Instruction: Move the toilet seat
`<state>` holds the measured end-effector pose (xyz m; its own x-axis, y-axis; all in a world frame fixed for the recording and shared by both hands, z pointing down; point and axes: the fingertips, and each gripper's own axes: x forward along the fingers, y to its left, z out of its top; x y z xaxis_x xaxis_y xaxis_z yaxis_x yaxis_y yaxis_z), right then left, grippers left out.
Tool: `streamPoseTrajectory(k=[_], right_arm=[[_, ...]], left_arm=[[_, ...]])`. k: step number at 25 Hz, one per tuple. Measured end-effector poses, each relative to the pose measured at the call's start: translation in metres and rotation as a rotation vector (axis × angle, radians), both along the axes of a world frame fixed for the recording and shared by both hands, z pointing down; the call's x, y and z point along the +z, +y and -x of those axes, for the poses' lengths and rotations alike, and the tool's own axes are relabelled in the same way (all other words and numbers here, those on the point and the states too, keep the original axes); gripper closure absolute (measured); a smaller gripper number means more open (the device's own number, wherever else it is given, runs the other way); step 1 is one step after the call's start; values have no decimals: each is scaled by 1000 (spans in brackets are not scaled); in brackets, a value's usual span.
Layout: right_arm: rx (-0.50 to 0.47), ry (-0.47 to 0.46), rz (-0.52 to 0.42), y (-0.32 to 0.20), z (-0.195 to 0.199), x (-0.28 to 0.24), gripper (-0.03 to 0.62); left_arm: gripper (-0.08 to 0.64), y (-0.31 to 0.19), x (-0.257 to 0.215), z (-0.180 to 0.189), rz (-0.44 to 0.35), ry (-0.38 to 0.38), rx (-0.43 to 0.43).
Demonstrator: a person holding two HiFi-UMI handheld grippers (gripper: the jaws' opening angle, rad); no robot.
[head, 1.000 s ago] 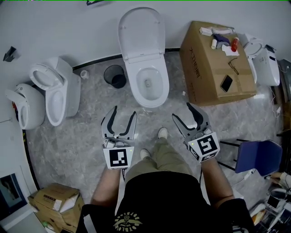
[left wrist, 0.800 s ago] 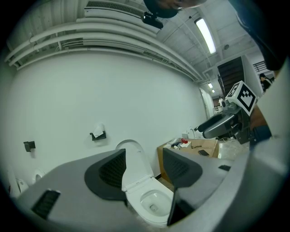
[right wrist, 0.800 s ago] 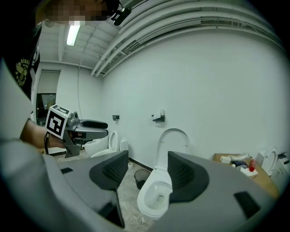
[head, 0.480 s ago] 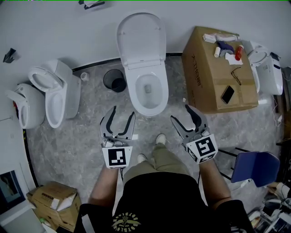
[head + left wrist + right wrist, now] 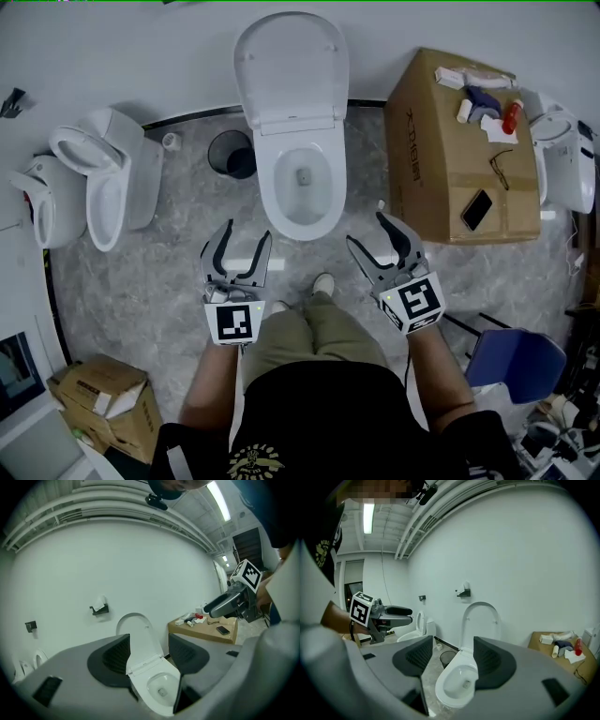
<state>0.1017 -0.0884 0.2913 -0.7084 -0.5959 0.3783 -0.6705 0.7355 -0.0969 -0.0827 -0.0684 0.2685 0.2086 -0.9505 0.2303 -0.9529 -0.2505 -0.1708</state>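
Seat [image 5: 289, 70]: raised, leaning back toward the wall, hinged at the rear of the bowl [image 5: 302, 187], straight ahead of the person.
Handling (judged): rigid moulded plastic, fairly light, smooth and probably slippery. It swings only about its hinge and may slam if released midway.
Hold (judged): the free top edge, farthest from the hinge, pinched across the thin rim or hooked from behind.
Left gripper [image 5: 247, 230]: jaws spread with nothing between them, short of the bowl's front, on its left.
Right gripper [image 5: 367, 228]: jaws spread, empty, just off the bowl's front right.
Surroundings: bin [image 5: 231, 154] left of the bowl, box [image 5: 441, 141] on its right, second toilet [image 5: 103, 178] farther left.
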Motion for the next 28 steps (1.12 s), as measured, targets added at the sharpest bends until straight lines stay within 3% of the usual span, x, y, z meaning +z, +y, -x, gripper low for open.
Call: streamPoseTrajectory(k=[8,18,28], right_arm=[[-11,26,58,-31,-18,60,327],[-39,68,124,-36,-18,135,327],[-73,80,154,-45,-5,199,327]], left_arm=[[288,-22,57,3,72,-108,20],[288,-36,129,4,123,-77,9],[288,-33,198,4,194,-148,56]])
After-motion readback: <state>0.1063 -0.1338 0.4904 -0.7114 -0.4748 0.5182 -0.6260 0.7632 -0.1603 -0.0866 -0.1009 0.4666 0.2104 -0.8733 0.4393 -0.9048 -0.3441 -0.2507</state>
